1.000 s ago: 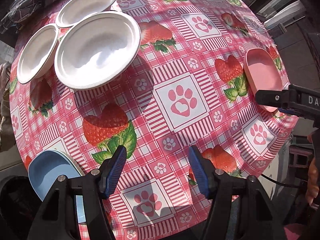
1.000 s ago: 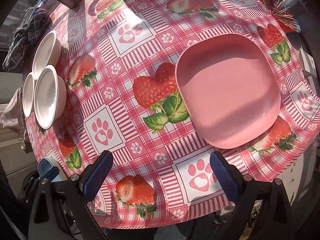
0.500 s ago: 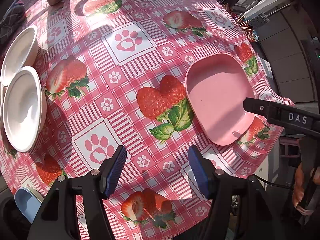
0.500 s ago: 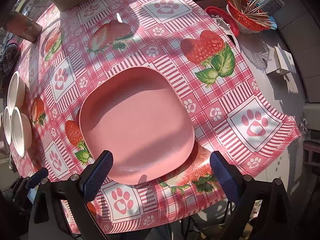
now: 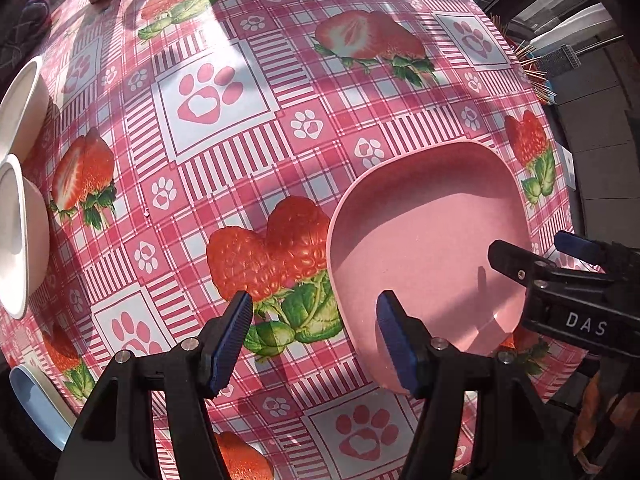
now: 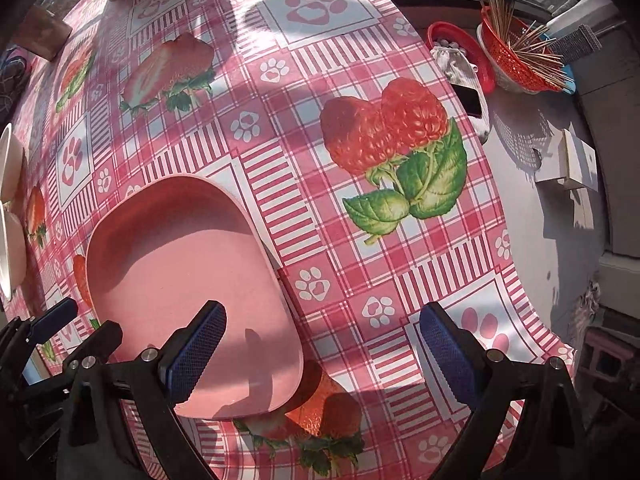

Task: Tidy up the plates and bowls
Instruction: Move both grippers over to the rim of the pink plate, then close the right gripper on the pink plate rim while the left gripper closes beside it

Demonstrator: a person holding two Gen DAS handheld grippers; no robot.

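Tablecloth (image 5: 248, 160): both grippers over pink plate (image 5: 432, 240), jaws apart.

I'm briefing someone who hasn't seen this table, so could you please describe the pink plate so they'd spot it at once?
Start from the strawberry-and-paw-print tablecloth that covers the table, and go to the near edge where both grippers meet. There lies the pink plate, a shallow rounded square with a raised rim. The white bowls at the far left are round, and the dish at the near left corner is blue.

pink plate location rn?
The pink plate lies flat on the strawberry tablecloth near the table's right edge, low right in the left wrist view, between the open left gripper and open right gripper.
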